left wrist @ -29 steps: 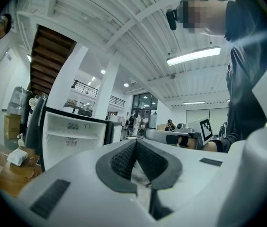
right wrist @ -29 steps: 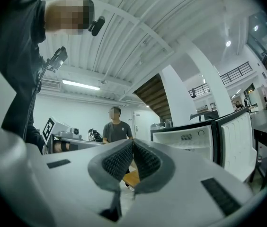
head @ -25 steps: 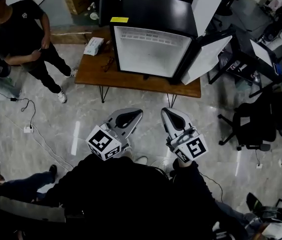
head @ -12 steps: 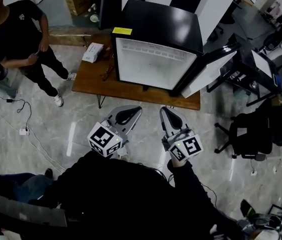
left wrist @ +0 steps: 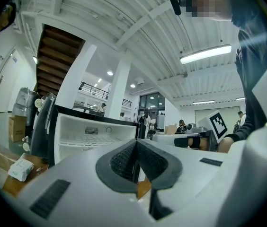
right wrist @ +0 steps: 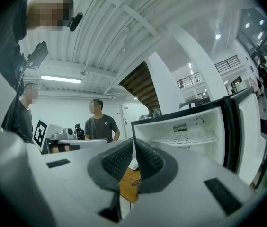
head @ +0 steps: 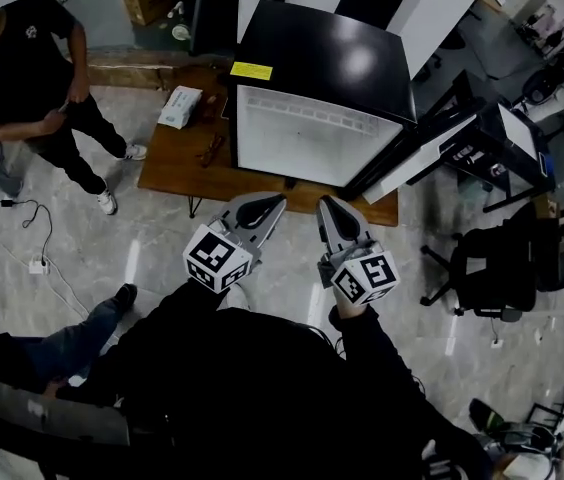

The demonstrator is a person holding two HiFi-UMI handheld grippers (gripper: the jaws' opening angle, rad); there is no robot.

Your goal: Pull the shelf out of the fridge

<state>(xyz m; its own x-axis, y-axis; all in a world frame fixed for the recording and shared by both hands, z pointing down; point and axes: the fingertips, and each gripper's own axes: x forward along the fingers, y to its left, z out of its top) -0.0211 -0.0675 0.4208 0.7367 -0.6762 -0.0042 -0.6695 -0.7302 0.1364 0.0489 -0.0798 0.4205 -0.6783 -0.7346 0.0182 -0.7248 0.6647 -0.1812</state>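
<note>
Seen from above, a small black fridge (head: 314, 68) stands on a wooden desk (head: 175, 164), its door (head: 414, 158) swung open to the right. The white wire shelf (right wrist: 190, 137) sits inside the fridge, across its upper part. Near the wearer, the left tool (head: 264, 206) and the right tool (head: 325, 211) hover side by side above the floor, short of the desk. Each has its jaws pressed together, holding nothing.
</note>
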